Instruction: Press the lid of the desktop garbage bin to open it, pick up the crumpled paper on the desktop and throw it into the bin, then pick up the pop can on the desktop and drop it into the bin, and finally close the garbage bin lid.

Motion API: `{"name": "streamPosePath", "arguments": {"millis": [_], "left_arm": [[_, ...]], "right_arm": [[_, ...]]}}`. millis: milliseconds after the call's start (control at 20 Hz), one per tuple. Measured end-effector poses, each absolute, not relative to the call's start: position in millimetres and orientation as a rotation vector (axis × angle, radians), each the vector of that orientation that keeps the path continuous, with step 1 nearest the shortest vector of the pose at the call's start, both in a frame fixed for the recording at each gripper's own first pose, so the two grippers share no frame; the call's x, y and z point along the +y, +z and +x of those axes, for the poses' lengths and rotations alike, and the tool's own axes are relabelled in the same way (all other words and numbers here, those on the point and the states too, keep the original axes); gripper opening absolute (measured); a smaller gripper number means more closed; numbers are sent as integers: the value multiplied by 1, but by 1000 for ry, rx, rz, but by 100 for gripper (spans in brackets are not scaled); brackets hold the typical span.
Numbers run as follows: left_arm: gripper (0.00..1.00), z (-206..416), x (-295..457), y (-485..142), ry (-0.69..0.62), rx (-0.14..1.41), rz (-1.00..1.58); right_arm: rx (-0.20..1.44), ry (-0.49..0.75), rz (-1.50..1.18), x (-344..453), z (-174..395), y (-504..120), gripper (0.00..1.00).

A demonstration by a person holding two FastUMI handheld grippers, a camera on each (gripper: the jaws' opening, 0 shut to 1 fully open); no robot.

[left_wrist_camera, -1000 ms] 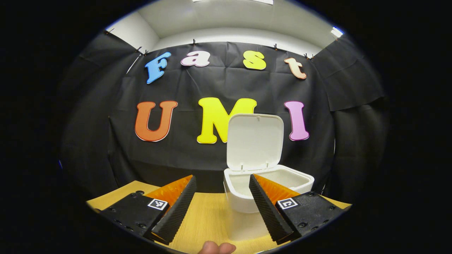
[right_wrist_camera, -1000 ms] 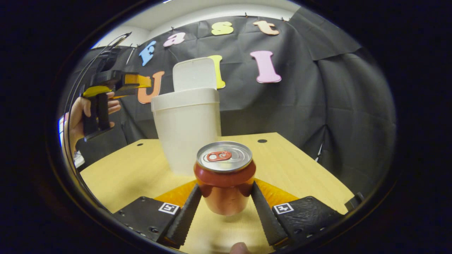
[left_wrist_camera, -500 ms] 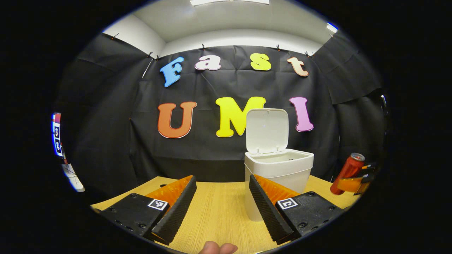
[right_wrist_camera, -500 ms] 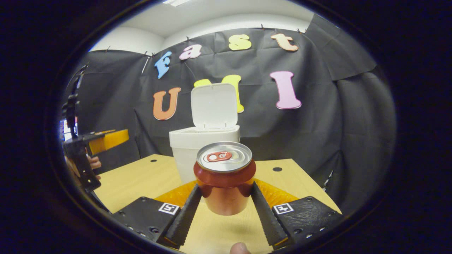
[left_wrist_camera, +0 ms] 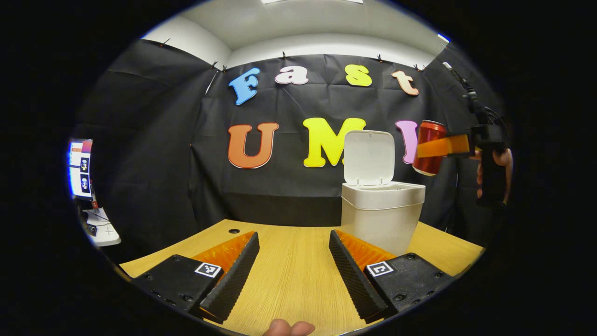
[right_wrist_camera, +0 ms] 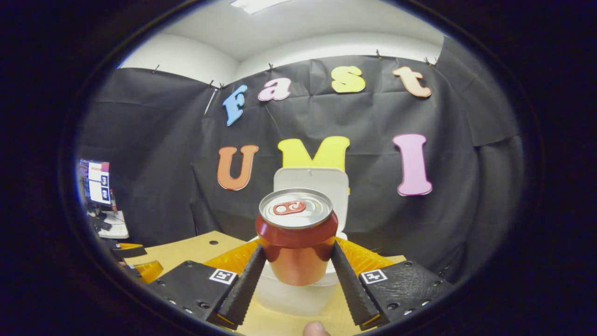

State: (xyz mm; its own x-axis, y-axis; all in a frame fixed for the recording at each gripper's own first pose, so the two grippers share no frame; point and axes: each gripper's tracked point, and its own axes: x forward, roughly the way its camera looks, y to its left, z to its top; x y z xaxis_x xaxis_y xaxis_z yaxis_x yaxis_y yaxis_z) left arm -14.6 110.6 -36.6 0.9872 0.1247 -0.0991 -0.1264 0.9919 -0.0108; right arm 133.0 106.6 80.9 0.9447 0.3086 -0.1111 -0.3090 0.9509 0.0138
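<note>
Nearest, in the right gripper view: my right gripper (right_wrist_camera: 296, 275), both fingers clamped on the flanks of a red aluminium pop can (right_wrist_camera: 296, 240), silver top and red tab facing the camera. I hold it upright, off the table.

Just behind the can: the white plastic desktop garbage bin (right_wrist_camera: 298, 291), its hinged lid (right_wrist_camera: 311, 179) standing open. I cannot see inside it.

In the left gripper view, nearest: my left gripper (left_wrist_camera: 294, 266), fingers spread apart with nothing between them, low over the light wooden tabletop (left_wrist_camera: 289, 270).

Farther, right of centre: the same bin (left_wrist_camera: 381, 214) standing on the table, lid (left_wrist_camera: 369, 157) raised upright.

Beyond it, up high: the can (left_wrist_camera: 428, 147), tilted, held in the right gripper above and just right of the bin's opening; a hand (left_wrist_camera: 495, 165) grips the handle.

Far left: a lit monitor (left_wrist_camera: 79, 168) on a small white desk.
</note>
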Motion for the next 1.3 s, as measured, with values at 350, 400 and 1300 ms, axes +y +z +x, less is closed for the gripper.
{"name": "streamPosePath", "arguments": {"millis": [350,400,1300], "left_arm": [[97,-26,130,-30,162,91,-19],[97,-27,130,-30,164,92,-22],[97,-22,124,-38,139,116,-25]], "right_arm": [[248,263,12,134,220,44,81],[252,239,-12,131,230,39,81],[308,200,-46,127,247,17,81]]}}
